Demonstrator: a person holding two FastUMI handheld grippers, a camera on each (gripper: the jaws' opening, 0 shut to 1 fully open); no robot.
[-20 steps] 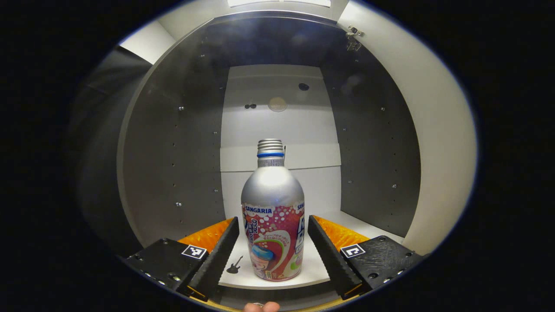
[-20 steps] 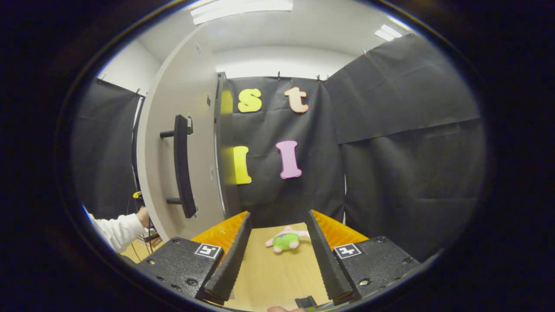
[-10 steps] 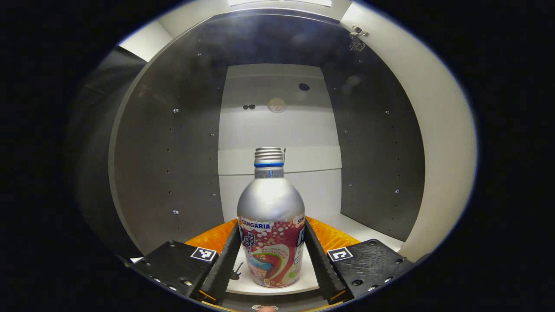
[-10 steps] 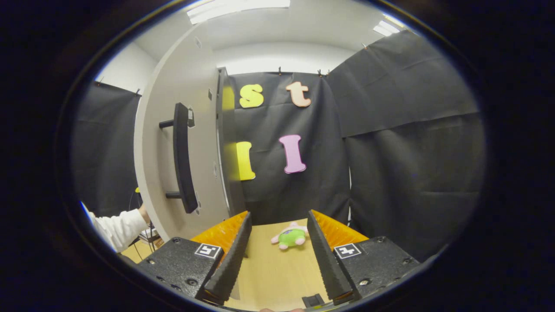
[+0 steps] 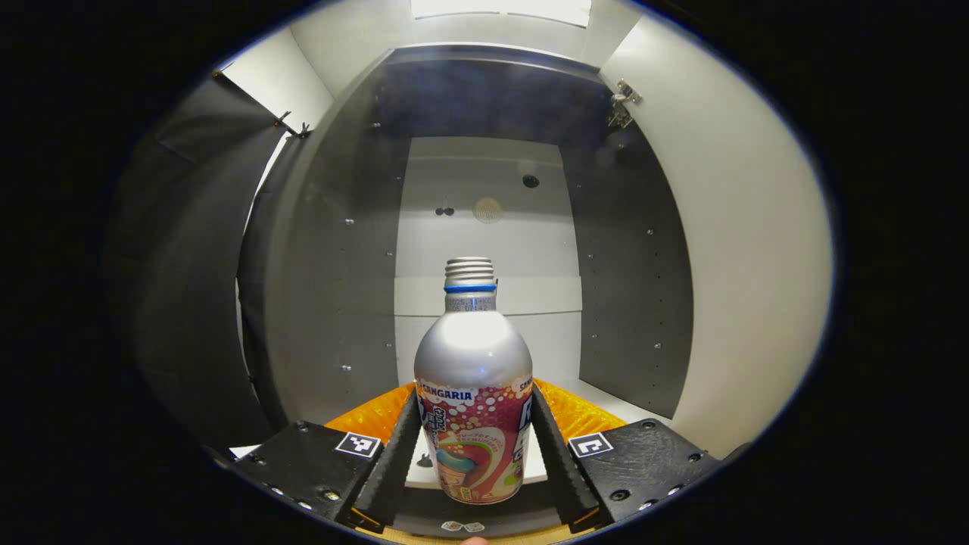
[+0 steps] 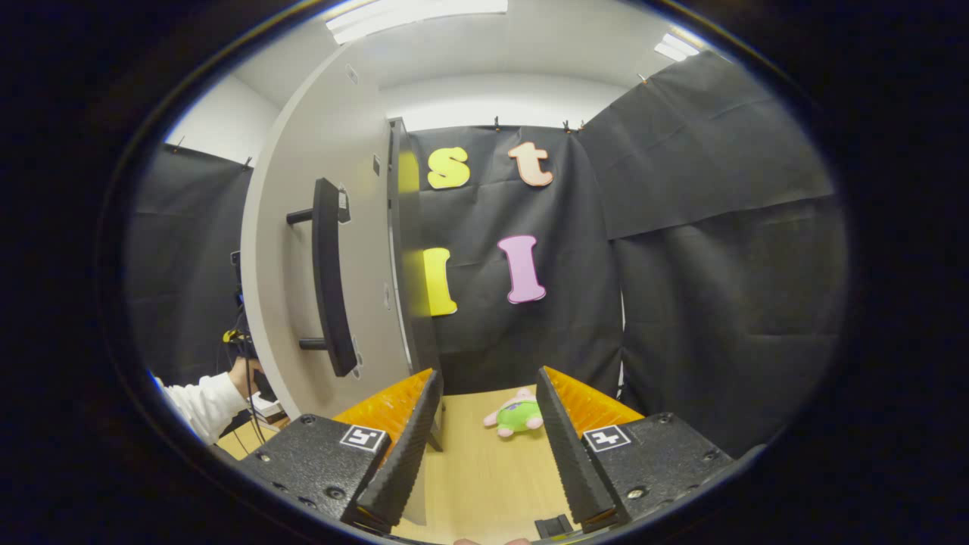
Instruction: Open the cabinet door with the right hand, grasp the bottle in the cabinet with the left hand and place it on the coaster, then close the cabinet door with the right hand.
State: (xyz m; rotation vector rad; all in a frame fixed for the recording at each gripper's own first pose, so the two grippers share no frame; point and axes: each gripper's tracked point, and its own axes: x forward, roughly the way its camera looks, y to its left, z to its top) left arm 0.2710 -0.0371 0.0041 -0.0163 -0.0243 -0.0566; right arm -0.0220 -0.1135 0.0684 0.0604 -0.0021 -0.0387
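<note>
A silver bottle (image 5: 472,393) with a ribbed neck and a colourful printed label stands upright between my left gripper's (image 5: 473,443) two fingers, which press on its lower sides. Its base hangs in front of the front edge of the cabinet shelf (image 5: 530,469), and behind it lies the open cabinet interior (image 5: 484,227). In the right gripper view, the cabinet door (image 6: 303,250) stands open at the left with its dark bar handle (image 6: 329,280) facing me. My right gripper (image 6: 488,446) is open over the wooden table (image 6: 477,484), away from the handle.
A small green and pink plush toy (image 6: 518,415) lies on the table ahead of the right gripper. A white sleeve and hand (image 6: 208,397) reach behind the door at the lower left. A small dark object (image 6: 553,525) sits at the table's near edge.
My left gripper's fingers closed onto the bottle, then drew it back out over the shelf's front edge. The right gripper drifted slightly; the door and toy shifted a little in its view.
</note>
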